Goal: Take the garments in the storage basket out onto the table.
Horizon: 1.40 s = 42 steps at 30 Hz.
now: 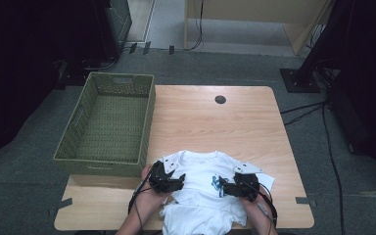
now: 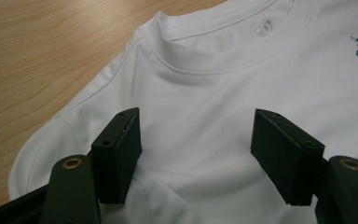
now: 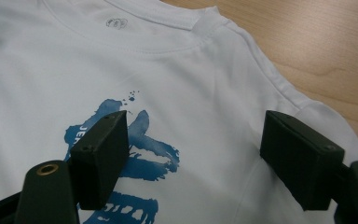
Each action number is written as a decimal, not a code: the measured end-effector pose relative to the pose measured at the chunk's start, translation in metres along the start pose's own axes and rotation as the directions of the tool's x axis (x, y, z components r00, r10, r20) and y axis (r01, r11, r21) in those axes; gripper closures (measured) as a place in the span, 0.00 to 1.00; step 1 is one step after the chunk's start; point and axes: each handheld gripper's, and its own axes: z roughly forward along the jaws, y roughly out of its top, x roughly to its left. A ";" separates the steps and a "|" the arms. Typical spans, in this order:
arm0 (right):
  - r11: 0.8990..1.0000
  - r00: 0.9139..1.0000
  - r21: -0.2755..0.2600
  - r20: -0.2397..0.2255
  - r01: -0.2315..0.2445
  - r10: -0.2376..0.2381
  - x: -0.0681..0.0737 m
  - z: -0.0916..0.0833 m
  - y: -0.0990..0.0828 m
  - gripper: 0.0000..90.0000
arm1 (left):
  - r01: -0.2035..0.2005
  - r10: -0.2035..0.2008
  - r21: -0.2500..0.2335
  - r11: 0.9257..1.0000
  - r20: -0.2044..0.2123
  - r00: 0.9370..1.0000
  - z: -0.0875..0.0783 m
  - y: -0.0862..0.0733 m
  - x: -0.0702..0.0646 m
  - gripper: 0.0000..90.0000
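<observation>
Hovering over white shirt, collar away from person: left gripper, right gripper equally near, both released.

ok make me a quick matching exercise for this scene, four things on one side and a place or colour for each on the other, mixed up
Things:
1. t-shirt
2. basket
3. print
4. round hole

Descriptions:
A. blue
B. far middle of the table top
C. white, spread at the near edge under both grippers
D. green, woven, at the table's left side

Pairs: 1-C, 2-D, 3-A, 4-B
</observation>
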 end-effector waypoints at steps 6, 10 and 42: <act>1.000 1.000 -0.003 -0.004 0.003 -0.003 0.006 -0.005 -0.006 0.27 | -0.003 0.003 -0.003 1.000 -0.001 1.000 -0.008 -0.008 -0.003 0.37; 1.000 1.000 -0.004 -0.007 0.008 -0.008 0.011 -0.010 -0.010 0.27 | -0.002 0.002 0.004 1.000 0.004 1.000 -0.013 -0.013 -0.006 0.37; 1.000 1.000 -0.010 -0.006 -0.009 0.009 0.022 -0.057 -0.041 0.28 | 0.072 -0.072 -0.013 0.997 0.020 0.997 -0.063 -0.046 -0.004 0.47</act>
